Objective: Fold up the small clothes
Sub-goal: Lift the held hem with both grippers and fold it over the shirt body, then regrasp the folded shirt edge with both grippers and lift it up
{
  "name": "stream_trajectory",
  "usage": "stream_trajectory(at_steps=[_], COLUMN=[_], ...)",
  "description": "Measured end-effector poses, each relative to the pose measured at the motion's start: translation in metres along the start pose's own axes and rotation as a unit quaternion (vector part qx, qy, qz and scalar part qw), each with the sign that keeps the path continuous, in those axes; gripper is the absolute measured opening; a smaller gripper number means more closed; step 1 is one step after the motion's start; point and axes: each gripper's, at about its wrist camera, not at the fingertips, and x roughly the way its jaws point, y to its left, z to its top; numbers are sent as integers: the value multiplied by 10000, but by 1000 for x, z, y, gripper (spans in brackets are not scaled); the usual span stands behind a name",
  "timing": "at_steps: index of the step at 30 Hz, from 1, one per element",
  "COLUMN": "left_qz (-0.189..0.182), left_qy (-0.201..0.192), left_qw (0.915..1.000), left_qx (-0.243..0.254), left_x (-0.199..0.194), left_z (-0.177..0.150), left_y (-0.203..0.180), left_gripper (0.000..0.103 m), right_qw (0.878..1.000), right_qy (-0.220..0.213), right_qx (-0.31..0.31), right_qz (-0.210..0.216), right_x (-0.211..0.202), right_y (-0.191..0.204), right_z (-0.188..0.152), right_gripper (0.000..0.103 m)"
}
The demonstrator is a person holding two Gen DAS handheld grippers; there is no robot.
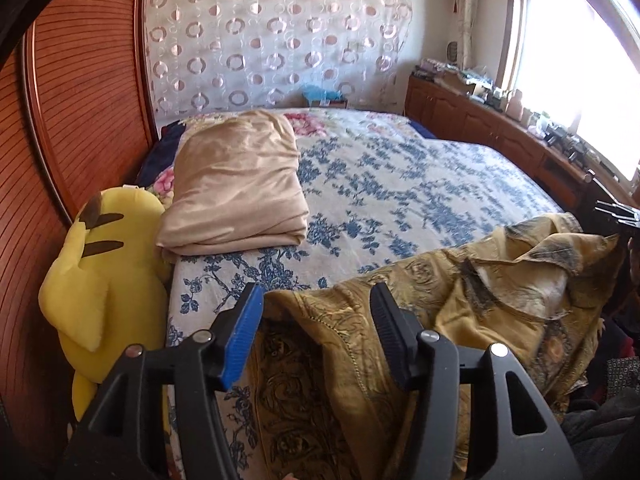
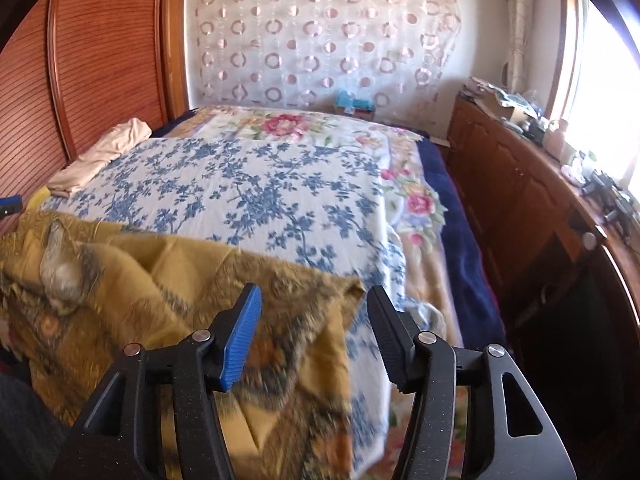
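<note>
A mustard-yellow patterned garment (image 1: 460, 300) lies crumpled across the near edge of the bed, its collar turned up toward the right. My left gripper (image 1: 316, 300) hangs over the garment's left end with its jaws apart; the cloth lies below and between them, and the pads do not press on it. In the right wrist view the same garment (image 2: 200, 292) spreads from the left to a corner at the middle. My right gripper (image 2: 314, 300) stands open above that corner, with the cloth under the gap and not pinched.
The bed (image 1: 400, 176) carries a blue-flowered cover. A folded beige blanket (image 1: 240, 184) and a yellow plush toy (image 1: 100, 272) sit at the left by the wooden headboard (image 1: 80, 100). A wooden cabinet (image 2: 540, 200) with clutter runs along the window at the right.
</note>
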Motion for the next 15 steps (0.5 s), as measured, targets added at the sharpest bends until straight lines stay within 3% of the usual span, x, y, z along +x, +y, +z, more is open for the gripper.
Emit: stream_trajectory(at_steps=[7,11,15], left_qz=[116,161,234], left_qy=[402,502,517], left_qw=[9991,9985,9981], left_qx=[-68,-151,-229], left_x=[26,35,37], left_z=[-17,-20,-21], left_y=[3,8,13], left_gripper=[55,56,56], right_qw=[9996,9986,9974], right_qy=[261,486,666], right_qx=[6,54,278], right_qz=[-74,-212,-72], right_x=[43,59,69], right_y=[5,-5,-18], right_z=[-1,-5,-9], right_gripper=[57,57,60])
